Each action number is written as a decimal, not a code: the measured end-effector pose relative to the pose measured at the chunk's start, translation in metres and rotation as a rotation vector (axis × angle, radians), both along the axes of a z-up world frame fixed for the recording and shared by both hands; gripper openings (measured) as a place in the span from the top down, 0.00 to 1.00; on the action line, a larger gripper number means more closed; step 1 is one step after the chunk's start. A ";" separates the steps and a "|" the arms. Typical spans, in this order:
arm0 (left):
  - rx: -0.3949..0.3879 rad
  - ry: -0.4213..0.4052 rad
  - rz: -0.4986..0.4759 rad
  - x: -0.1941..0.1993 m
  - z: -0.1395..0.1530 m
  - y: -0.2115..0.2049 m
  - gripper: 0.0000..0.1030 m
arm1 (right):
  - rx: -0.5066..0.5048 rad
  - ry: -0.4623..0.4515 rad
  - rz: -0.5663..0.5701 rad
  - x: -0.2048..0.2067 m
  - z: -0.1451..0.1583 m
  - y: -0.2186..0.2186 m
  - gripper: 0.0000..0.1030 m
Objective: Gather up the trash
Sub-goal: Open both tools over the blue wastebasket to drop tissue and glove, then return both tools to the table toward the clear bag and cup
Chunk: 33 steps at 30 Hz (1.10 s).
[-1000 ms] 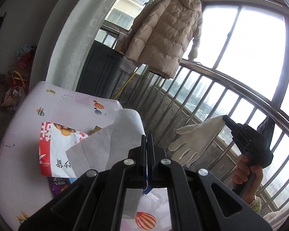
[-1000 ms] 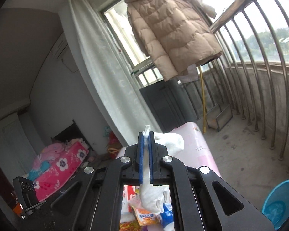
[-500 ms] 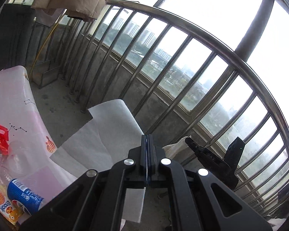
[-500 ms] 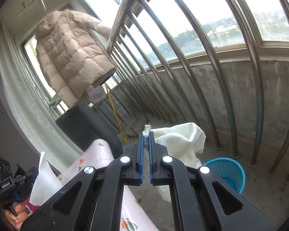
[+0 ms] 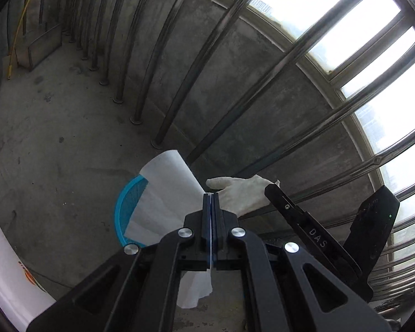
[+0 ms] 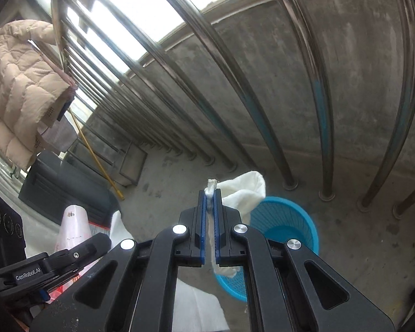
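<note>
Right wrist | right tongs (image 6: 210, 193) clamped on soft cloth (image 6: 244, 193) | left tongs (image 5: 210, 196) pinching flimsy tissue (image 5: 166, 193) edge | basket (image 6: 287, 221) below

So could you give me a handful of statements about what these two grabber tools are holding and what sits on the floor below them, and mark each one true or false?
1. The left gripper is shut on a flat white paper sheet. True.
2. The right gripper is open and holds nothing. False: it is shut on a white cloth glove.
3. A blue mesh waste basket stands on the concrete floor near the metal railing bars. True.
4. The basket is already packed full of trash. False: what shows of its inside in the right wrist view looks empty.
5. A beige padded coat hangs by the window. True.
</note>
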<state>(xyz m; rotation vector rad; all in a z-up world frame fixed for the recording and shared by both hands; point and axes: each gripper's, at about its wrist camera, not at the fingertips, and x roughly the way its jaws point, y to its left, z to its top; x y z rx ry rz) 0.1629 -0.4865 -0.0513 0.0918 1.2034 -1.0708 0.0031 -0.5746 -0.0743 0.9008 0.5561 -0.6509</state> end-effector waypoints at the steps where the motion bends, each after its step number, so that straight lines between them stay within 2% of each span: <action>1: 0.015 -0.001 -0.007 0.002 -0.011 -0.012 1.00 | 0.012 0.014 0.005 0.003 -0.007 -0.004 0.97; 5: 0.075 0.040 -0.041 0.002 -0.052 -0.034 0.98 | 0.060 0.068 0.016 0.010 -0.040 -0.019 0.93; 7: 0.159 0.021 -0.063 0.002 -0.074 -0.042 0.86 | 0.103 0.116 0.040 0.014 -0.061 -0.024 0.91; 8: 0.192 0.007 -0.056 0.001 -0.081 -0.042 0.79 | 0.121 0.141 0.042 0.015 -0.070 -0.025 0.86; 9: 0.201 0.006 -0.045 0.003 -0.086 -0.041 0.77 | 0.137 0.161 0.044 0.017 -0.074 -0.026 0.83; 10: 0.198 0.014 -0.030 0.006 -0.088 -0.038 0.76 | 0.147 0.169 0.043 0.016 -0.076 -0.026 0.78; 12: 0.184 0.024 -0.001 0.010 -0.084 -0.027 0.68 | 0.137 0.161 0.034 0.012 -0.074 -0.023 0.74; 14: 0.160 0.012 0.019 0.015 -0.077 -0.019 0.63 | 0.124 0.149 0.023 0.009 -0.068 -0.019 0.62; 16: 0.138 -0.010 0.045 0.018 -0.066 -0.010 0.60 | 0.113 0.146 0.016 0.010 -0.063 -0.018 0.60; 18: 0.097 -0.022 0.057 0.018 -0.051 -0.001 0.59 | 0.088 0.133 0.015 0.010 -0.053 -0.014 0.60; 22: 0.008 -0.086 0.077 0.005 -0.015 0.026 0.55 | -0.024 0.121 -0.001 0.008 -0.016 0.001 0.45; 24: -0.043 -0.114 0.080 -0.005 0.004 0.047 0.50 | -0.103 0.112 -0.015 0.005 0.008 0.012 0.36; 26: -0.088 -0.148 0.088 -0.014 0.022 0.070 0.39 | -0.185 0.109 -0.015 0.003 0.034 0.026 0.23; 27: -0.106 -0.174 0.095 -0.019 0.030 0.084 0.34 | -0.224 0.103 -0.007 0.001 0.047 0.034 0.21; 29: -0.101 -0.244 0.114 -0.027 0.044 0.109 0.31 | -0.312 0.109 0.012 0.002 0.071 0.053 0.10; 32: -0.063 -0.327 0.130 -0.037 0.060 0.147 0.27 | -0.447 0.129 0.068 0.004 0.099 0.086 0.08; 33: -0.063 -0.341 0.137 -0.040 0.064 0.160 0.21 | -0.497 0.140 0.084 0.007 0.104 0.100 0.08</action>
